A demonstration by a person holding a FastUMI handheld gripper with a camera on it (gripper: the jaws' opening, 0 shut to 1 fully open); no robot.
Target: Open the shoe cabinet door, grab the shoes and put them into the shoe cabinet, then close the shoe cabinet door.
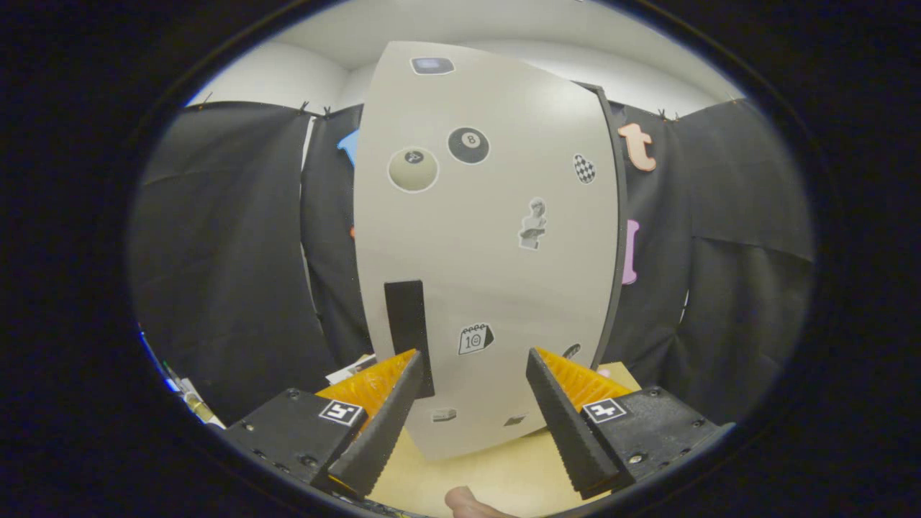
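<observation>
While the jaws gape apart, the shoe cabinet door (496, 244) stands shut just beyond them

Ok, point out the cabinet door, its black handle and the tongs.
cabinet door (496, 273), gripper view, bare middle of the panel.
black handle (409, 324), gripper view, middle of the strip.
tongs (471, 381), gripper view, open gap midway between fingertips.

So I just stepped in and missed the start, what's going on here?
A person is holding a gripper up to a pale cabinet door covered in stickers. The door looks closed. The fingers are open and hold nothing, with the door just ahead of them. The dark vertical handle sits just above the left finger. The cabinet stands on a light wooden surface. It looks like the opening step, with the door not yet pulled.
</observation>
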